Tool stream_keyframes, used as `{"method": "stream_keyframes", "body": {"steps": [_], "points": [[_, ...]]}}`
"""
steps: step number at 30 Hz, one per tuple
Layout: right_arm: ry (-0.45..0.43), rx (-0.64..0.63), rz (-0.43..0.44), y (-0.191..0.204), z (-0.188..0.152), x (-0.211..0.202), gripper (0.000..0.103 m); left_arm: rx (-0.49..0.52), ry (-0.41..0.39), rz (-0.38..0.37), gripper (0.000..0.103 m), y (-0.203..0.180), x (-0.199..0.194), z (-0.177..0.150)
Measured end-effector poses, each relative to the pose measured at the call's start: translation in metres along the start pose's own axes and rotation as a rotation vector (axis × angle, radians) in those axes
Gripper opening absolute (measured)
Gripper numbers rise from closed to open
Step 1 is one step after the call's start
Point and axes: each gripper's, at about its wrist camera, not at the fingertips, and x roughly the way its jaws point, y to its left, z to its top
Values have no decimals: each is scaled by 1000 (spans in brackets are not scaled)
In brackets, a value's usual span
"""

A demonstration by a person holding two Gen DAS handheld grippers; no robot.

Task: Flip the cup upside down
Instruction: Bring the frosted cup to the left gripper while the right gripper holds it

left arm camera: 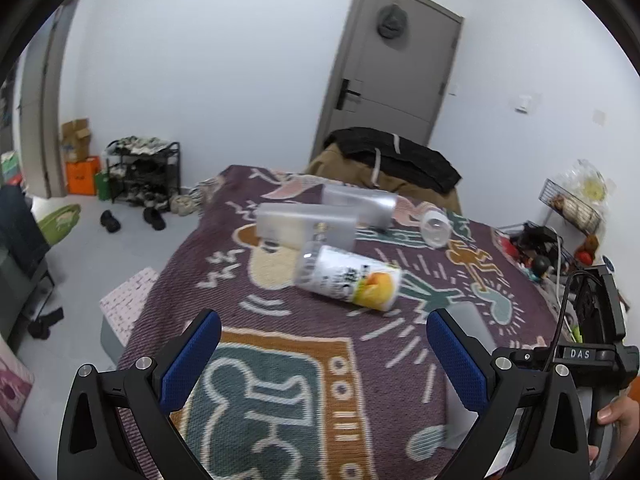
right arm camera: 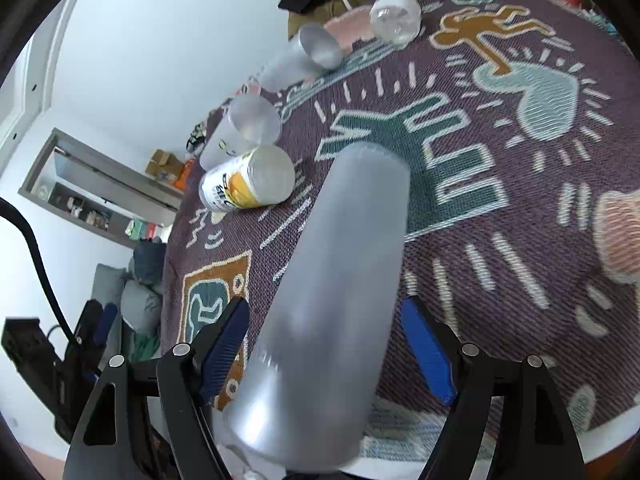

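Observation:
A tall frosted cup (right arm camera: 332, 280) stands between the open jaws of my right gripper (right arm camera: 326, 344), neither blue pad touching it; its closed end points away from the camera. Several other cups lie on their sides on the patterned cloth: a cup with an orange fruit label (left arm camera: 352, 282) (right arm camera: 248, 184), two frosted cups (left arm camera: 306, 228) (left arm camera: 358, 202) and a small clear cup (left arm camera: 436, 230) (right arm camera: 396, 14). My left gripper (left arm camera: 324, 344) is open and empty, above the cloth, short of the labelled cup.
The table wears a purple patterned cloth (left arm camera: 280, 380). A chair with dark clothes (left arm camera: 396, 160) stands behind it. A shoe rack (left arm camera: 144, 172) and boxes stand at the far left wall. A wire basket and clutter (left arm camera: 568, 204) sit on the right.

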Motion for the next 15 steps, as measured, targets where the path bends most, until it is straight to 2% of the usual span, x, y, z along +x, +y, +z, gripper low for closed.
{"method": "stream_keyframes", "body": {"steps": [6, 11, 15], "points": [[-26, 7, 12, -14, -13, -19, 79, 90, 42, -59, 103, -41, 13, 13], [-125, -42, 6, -23, -20, -43, 79, 165, 93, -93, 103, -74, 28, 20], [-178, -32, 0, -38, -24, -53, 79, 236, 139, -106, 103, -102, 42, 22]]}}
